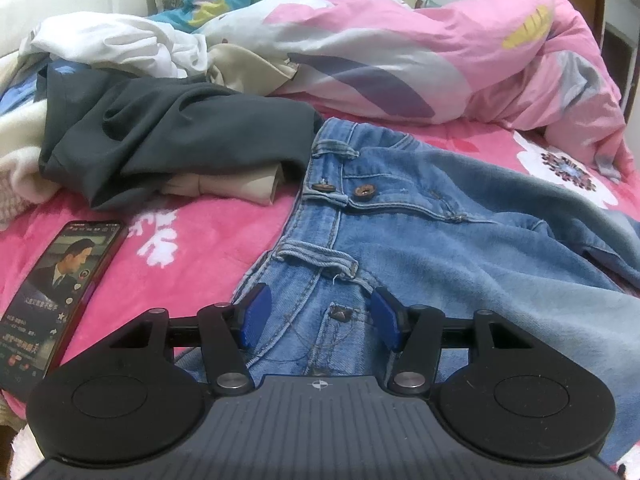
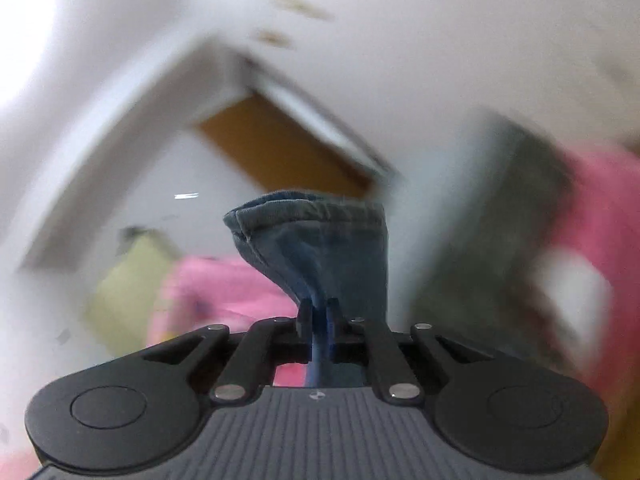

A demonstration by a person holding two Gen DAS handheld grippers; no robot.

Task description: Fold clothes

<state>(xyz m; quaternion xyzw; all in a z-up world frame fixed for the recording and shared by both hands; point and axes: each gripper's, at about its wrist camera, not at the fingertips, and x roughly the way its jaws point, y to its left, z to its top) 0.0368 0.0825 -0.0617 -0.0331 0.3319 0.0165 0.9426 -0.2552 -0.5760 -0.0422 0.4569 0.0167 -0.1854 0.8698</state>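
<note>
Lying across the centre and right of the left wrist view, the pair of light blue denim jeans (image 1: 420,216) is spread on the pink flowered bed cover (image 1: 192,236), waistband toward frame centre with its belt loops and two brown buttons visible. Left gripper (image 1: 320,316) sits low at bottom centre; its blue pads (image 1: 256,312) stand apart on either side of the waistband area, over the denim, not pressing on it. Whether the pad tips touch the cloth cannot be told. Dark grey crumpled garment (image 1: 160,144) lies at left centre, just beside the waistband, on top of a beige folded garment (image 1: 224,188). White crumpled cloth (image 1: 120,44) sits in the upper left behind it. Pink and white flowered quilt (image 1: 440,52) is bunched across the upper right. Red-edged smartphone (image 1: 56,300) with a lit screen lies on the cover at lower left, well apart from the jeans. In the right wrist view, the right gripper (image 2: 319,312) has its jaws together, clamped on a blue denim hem end (image 2: 320,240) that rises from the fingers at frame centre, stitched edge uppermost. Background there is heavily motion-blurred: pale wall, brown panel, pink patches at lower left and right; no detail readable.
</note>
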